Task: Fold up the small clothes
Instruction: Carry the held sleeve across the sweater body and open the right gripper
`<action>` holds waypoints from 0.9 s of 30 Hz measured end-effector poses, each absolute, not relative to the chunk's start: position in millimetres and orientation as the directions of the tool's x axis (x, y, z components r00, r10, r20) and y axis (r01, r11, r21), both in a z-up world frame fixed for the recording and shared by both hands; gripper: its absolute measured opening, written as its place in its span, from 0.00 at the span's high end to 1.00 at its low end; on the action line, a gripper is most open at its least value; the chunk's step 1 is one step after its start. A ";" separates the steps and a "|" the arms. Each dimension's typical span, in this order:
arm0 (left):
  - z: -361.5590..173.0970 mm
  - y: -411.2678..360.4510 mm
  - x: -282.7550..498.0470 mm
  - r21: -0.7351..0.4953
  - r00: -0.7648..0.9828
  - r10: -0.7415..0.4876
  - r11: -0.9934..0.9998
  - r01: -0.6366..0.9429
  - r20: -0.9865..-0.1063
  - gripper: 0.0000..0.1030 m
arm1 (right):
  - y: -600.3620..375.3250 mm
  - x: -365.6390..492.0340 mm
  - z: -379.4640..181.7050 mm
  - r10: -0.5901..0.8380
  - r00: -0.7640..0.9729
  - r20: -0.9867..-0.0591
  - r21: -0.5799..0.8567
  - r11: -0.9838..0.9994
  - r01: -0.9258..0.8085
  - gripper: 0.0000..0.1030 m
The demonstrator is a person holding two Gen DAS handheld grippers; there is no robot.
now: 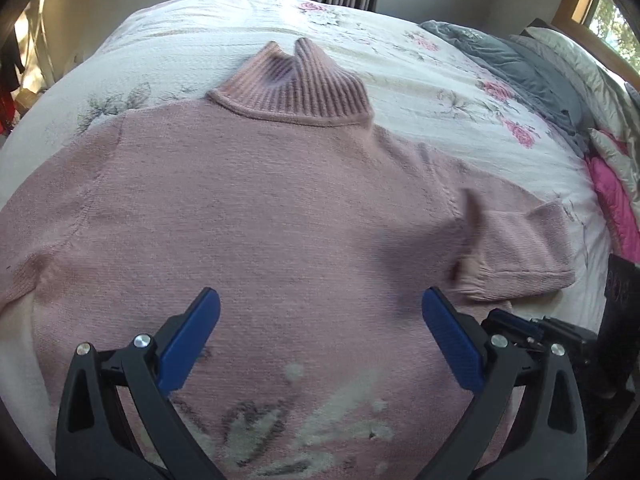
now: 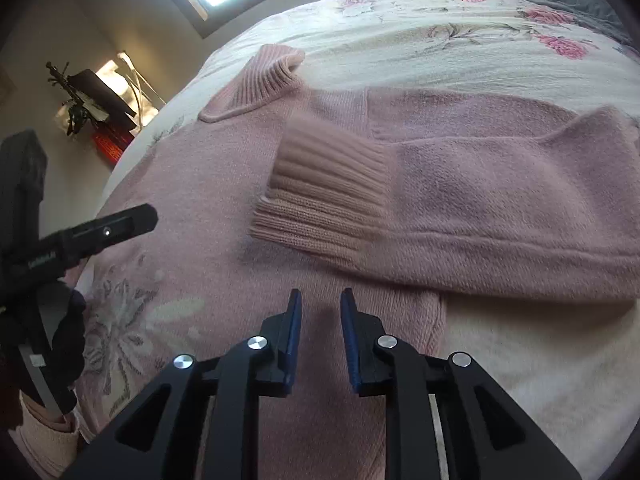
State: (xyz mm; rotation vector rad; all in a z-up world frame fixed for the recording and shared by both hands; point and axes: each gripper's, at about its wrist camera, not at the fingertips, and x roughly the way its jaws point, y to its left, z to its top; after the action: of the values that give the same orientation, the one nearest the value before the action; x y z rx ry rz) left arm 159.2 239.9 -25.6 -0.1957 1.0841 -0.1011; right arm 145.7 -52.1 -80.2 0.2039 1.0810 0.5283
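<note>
Both tools hung just above the pink sweater (image 1: 256, 208) with nothing between their fingers. From the left wrist view, the left gripper (image 1: 320, 312) stood spread wide, its blue pads (image 1: 188, 344) angled outward over the lower front of the garment; whether the tips touched the knit could not be told. From the right wrist view, the right gripper (image 2: 320, 300) was open only narrowly, its pads nearly parallel, poised above the sweater's body just short of the folded sleeve.

That sleeve (image 2: 460, 208) lay across the chest, its ribbed cuff (image 2: 320, 188) pointing toward the middle of the garment. A pale flower motif (image 2: 124, 320) marked the lower front, near the left tool's black body at the left edge of the right view. Farther on, the ribbed turtleneck collar (image 1: 292, 88) lay flat on the bed, its top edge dipped into a notch. The other sleeve ran off toward the left edge of the left view.

The sweater lay spread face up on a white floral bedspread (image 1: 420, 92), which showed bare beyond the collar and to the right of the folded sleeve. Along the far right edge of the bed sat a heap of grey bedding (image 1: 520, 68) and a bright pink quilted item (image 1: 616, 200), well apart from the sweater.
</note>
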 end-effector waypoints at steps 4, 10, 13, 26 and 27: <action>-34.8 207.6 167.3 -0.233 0.420 -0.233 0.971 0.053 -0.877 0.03 | -84.3 122.8 -74.3 0.440 0.437 -0.785 0.362 0.897 -0.252 0.77; -71.1 177.2 196.6 -0.288 0.319 -0.287 0.957 0.046 -0.903 0.04 | -117.8 118.1 -80.0 0.389 0.459 -0.798 0.360 0.920 -0.154 0.77; -84.6 162.5 207.9 -0.326 0.294 -0.325 0.944 0.046 -0.899 0.05 | -124.9 116.2 -91.1 0.389 0.449 -0.804 0.372 0.919 -0.130 0.76; -50.8 167.1 207.3 -0.455 0.386 -0.440 0.889 0.058 -0.811 0.95 | -132.5 110.5 -101.4 0.404 0.466 -0.787 0.419 0.905 -0.076 0.76; -40.7 176.0 203.4 -0.477 0.416 -0.456 0.877 0.058 -0.787 0.95 | -132.7 109.4 -101.7 0.405 0.466 -0.787 0.420 0.904 -0.076 0.76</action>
State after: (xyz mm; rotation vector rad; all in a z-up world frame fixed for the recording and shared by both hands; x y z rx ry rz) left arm 203.4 176.0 -40.7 -0.4094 1.1011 -0.3340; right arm 109.4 -132.7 -101.7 0.3493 1.0495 0.3025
